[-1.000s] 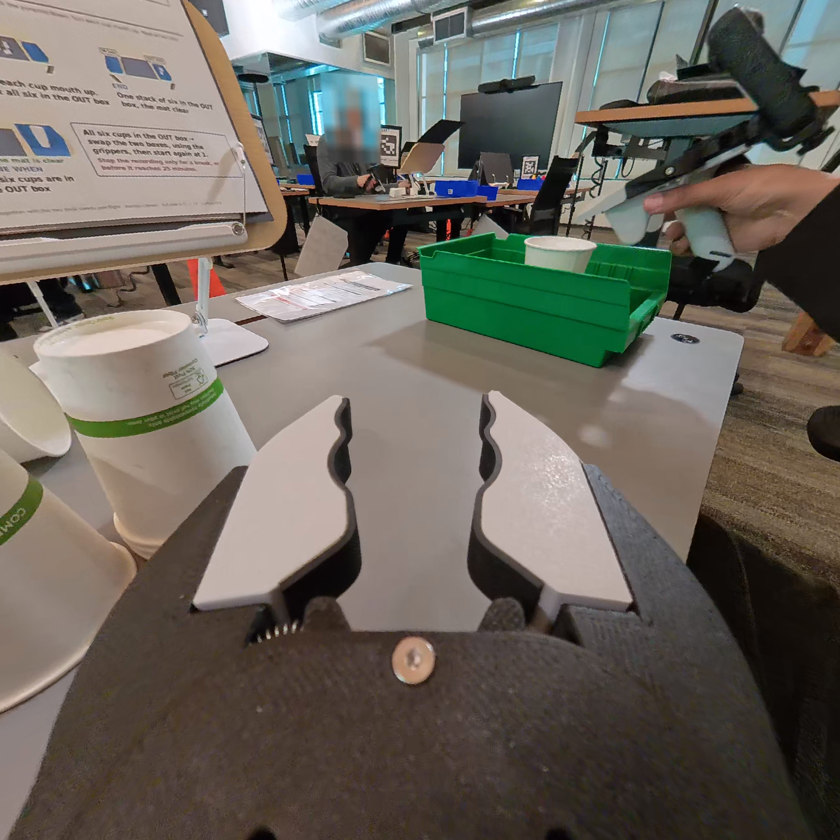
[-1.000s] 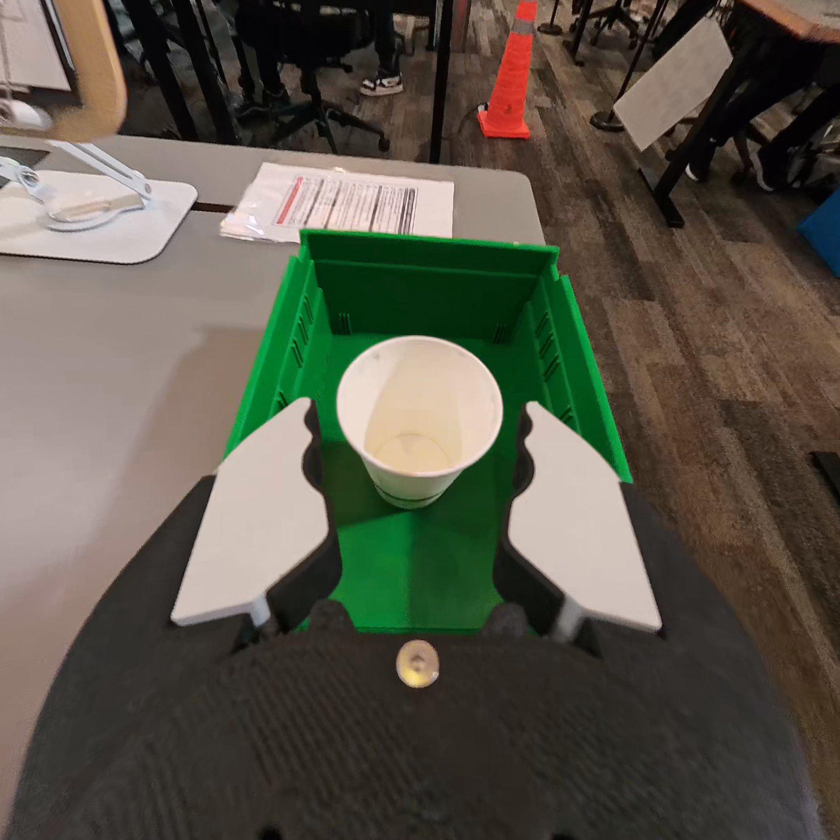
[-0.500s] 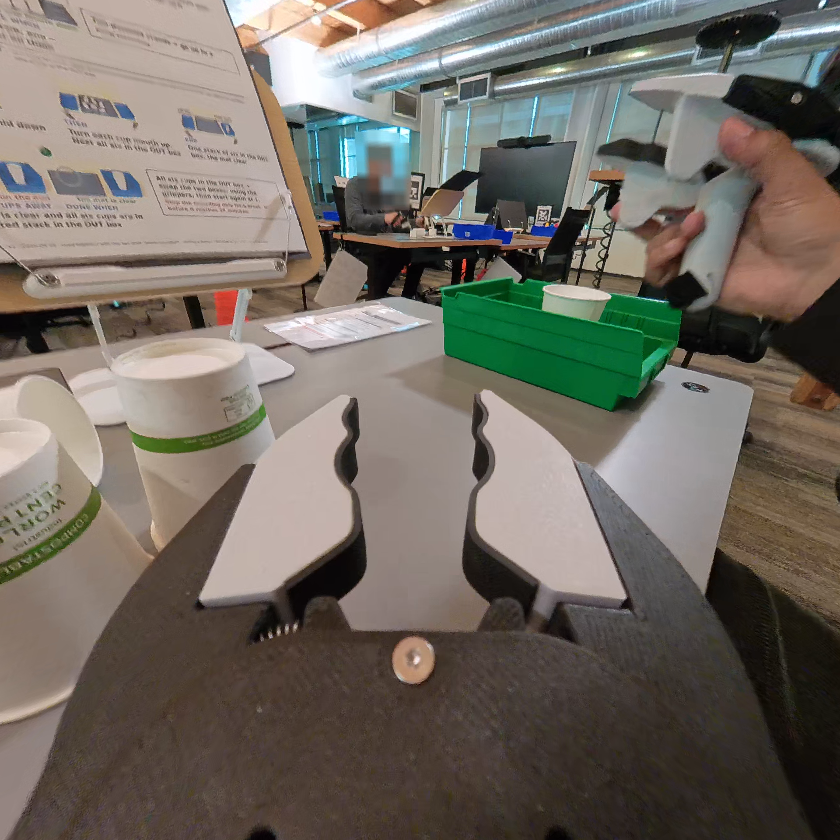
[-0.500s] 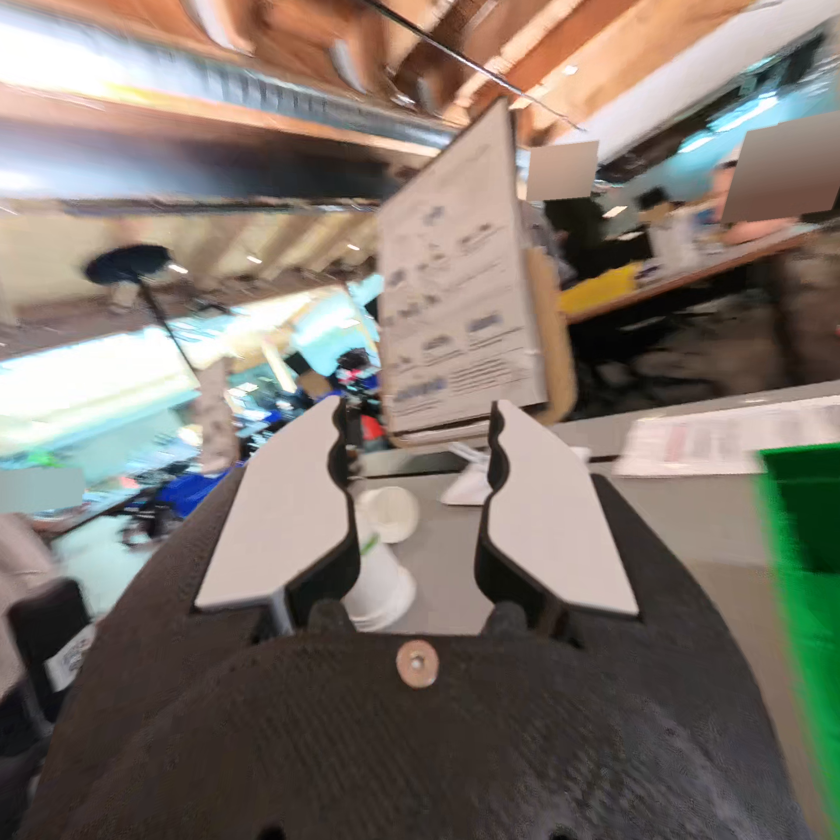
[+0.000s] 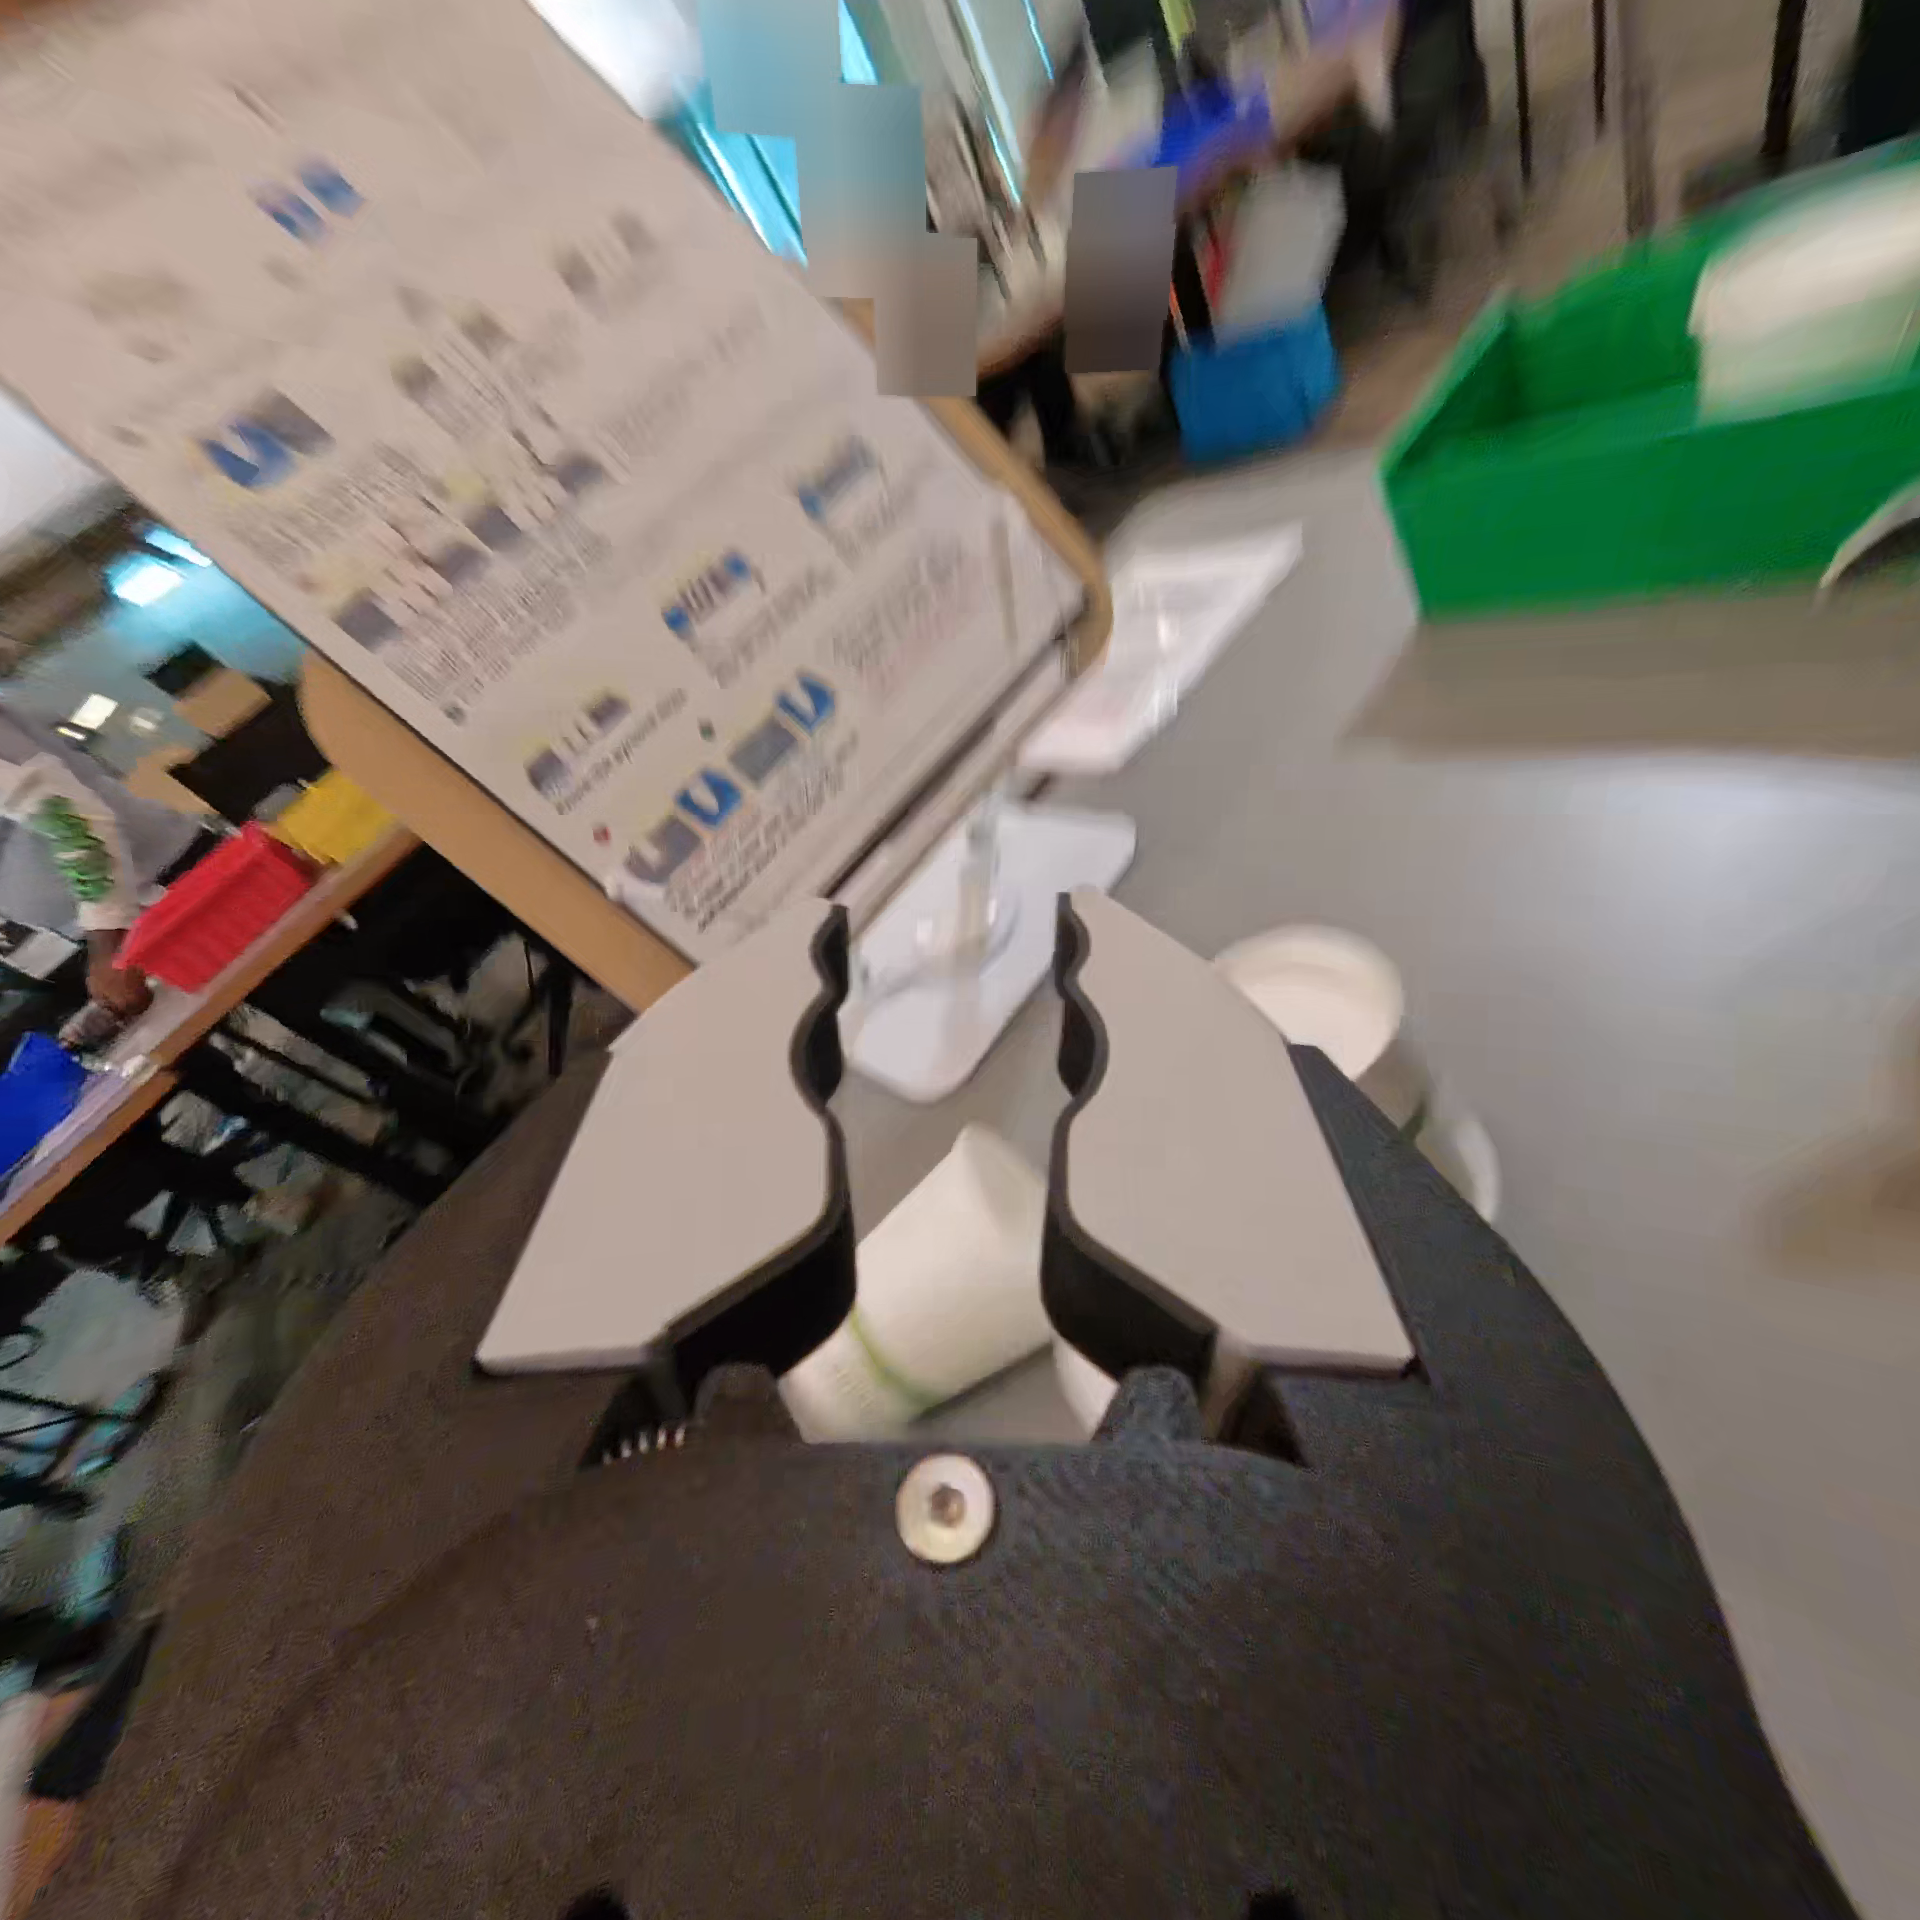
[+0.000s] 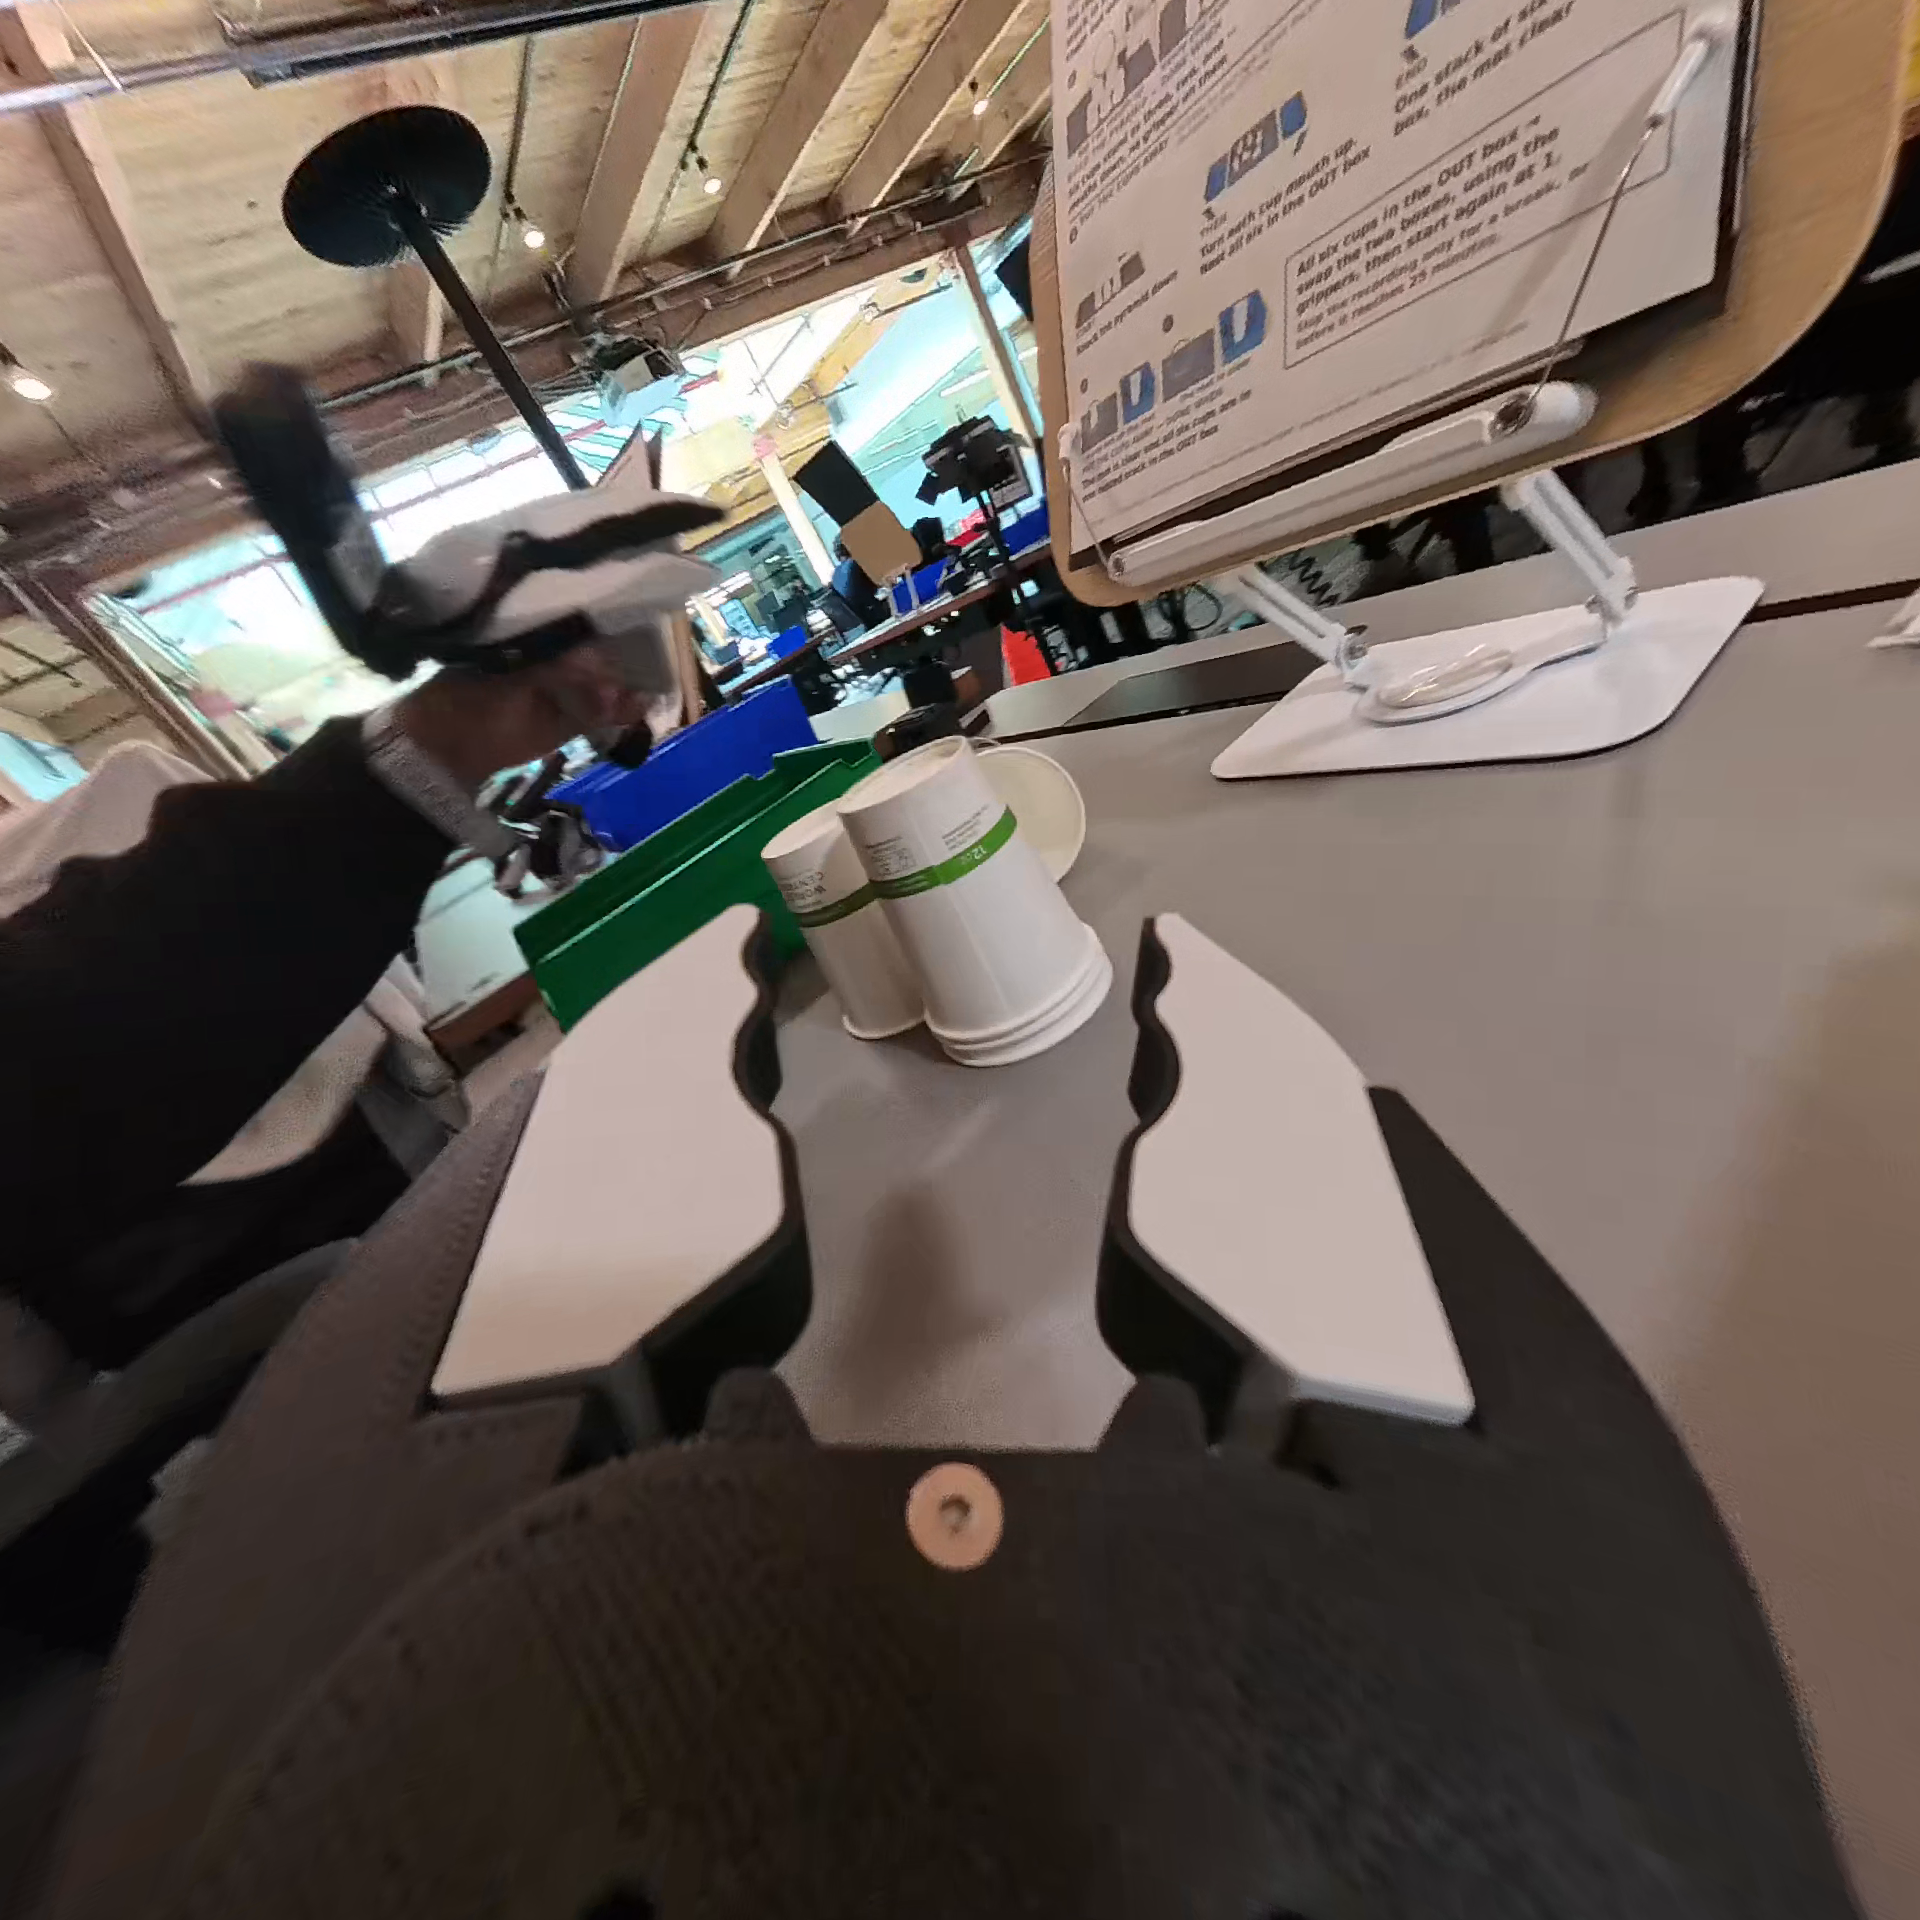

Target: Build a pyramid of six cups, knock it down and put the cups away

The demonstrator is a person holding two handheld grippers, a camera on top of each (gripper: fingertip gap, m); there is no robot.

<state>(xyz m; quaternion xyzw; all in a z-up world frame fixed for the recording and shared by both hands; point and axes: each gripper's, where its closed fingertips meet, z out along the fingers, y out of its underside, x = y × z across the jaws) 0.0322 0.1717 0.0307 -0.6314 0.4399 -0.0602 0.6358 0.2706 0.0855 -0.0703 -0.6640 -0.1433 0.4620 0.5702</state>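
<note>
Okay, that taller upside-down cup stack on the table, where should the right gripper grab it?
Grip the cup stack across its side wall, around the green band. It stands mouth-down and leans slightly, so come in level with the open right gripper; a shorter cup crowds its left side.

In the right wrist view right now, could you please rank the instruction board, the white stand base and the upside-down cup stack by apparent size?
1. Instruction board, cut off by the frame edge.
2. White stand base.
3. Upside-down cup stack.

The cup stack sits nearer the camera, so true sizes stay unsure.
</note>
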